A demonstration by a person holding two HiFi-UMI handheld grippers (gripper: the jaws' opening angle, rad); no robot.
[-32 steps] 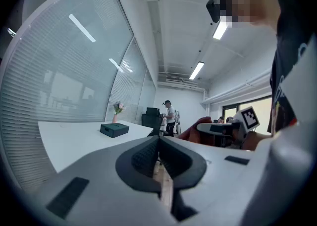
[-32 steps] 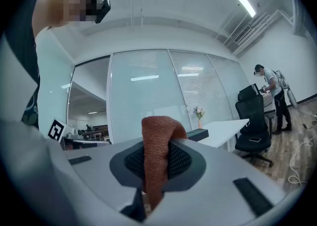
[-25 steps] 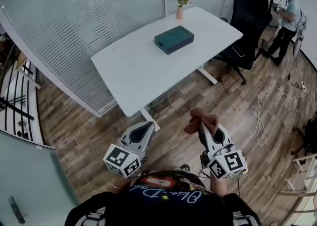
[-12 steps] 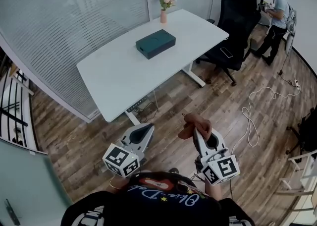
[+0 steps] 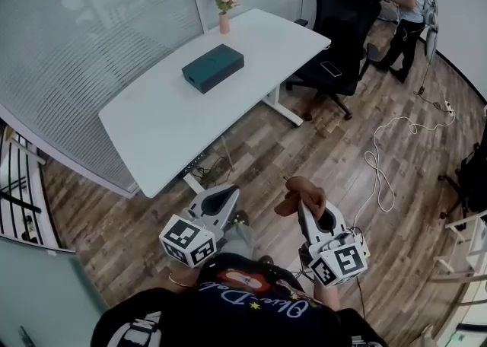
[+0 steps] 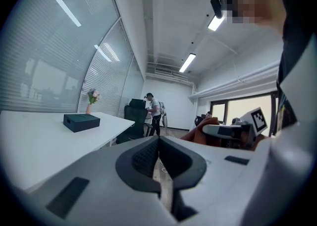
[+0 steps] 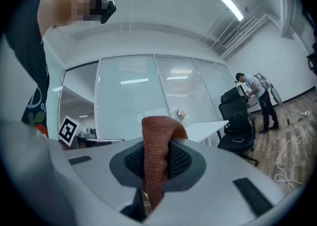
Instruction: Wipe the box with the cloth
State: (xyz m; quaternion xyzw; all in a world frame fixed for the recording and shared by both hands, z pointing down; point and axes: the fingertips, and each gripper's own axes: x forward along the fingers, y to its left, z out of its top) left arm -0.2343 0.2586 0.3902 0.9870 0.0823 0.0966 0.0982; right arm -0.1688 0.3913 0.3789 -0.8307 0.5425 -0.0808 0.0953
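Since a second ago the box point(image 5: 213, 68) and its white table point(image 5: 152, 125) have slid leftward, now at 11 o'clock, well apart from both grippers. Left gripper point(image 5: 225, 193) jaws are pressed together with nothing between them. Right gripper point(image 5: 307, 205) jaws pinch the rust-brown cloth point(image 5: 298, 189).

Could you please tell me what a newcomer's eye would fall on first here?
The rust-brown cloth clamped in the right gripper, low in the head view, stands out first. Next comes the dark green box lying on the white table, further off near the glass wall.
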